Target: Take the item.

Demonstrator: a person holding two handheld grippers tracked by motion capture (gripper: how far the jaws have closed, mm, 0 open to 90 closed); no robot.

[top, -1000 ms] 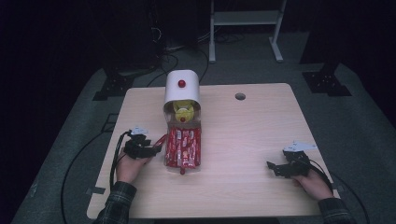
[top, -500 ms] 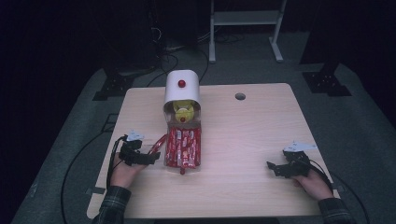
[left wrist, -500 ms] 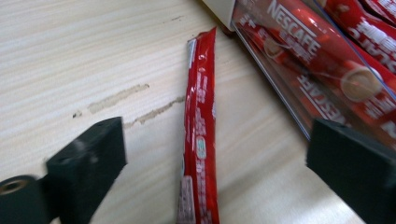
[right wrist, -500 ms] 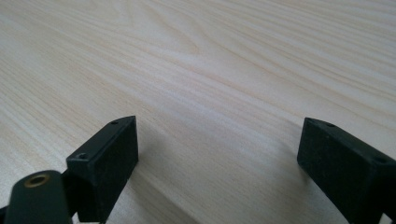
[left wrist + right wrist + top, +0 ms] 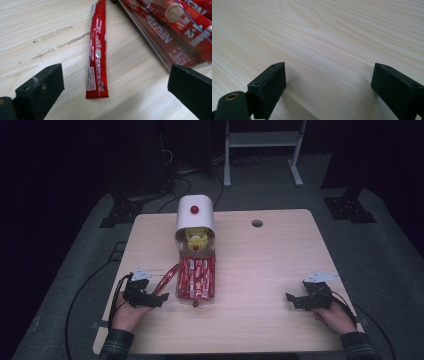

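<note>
A single red coffee stick sachet point(image 5: 98, 50) lies flat on the wooden table point(image 5: 270, 265), also seen as the loose sachet point(image 5: 168, 279) left of the dispenser. My left gripper point(image 5: 159, 299) is open just short of the sachet's near end, and its jaws stand wide on either side of it in the left gripper view point(image 5: 115, 90). A clear tray of several red sachets point(image 5: 198, 278) extends from a white dispenser point(image 5: 195, 217) with a red knob. My right gripper point(image 5: 291, 298) rests open and empty near the front right, over bare wood point(image 5: 329, 82).
A yellow object point(image 5: 196, 239) sits inside the dispenser mouth. A round cable hole point(image 5: 257, 223) is in the table's far side. A white stand point(image 5: 262, 140) and cables lie on the dark floor beyond.
My left gripper has drawn back toward the front edge, away from the sachet tray. The loose sachet now lies free ahead of its jaws. The right gripper has stayed put.
</note>
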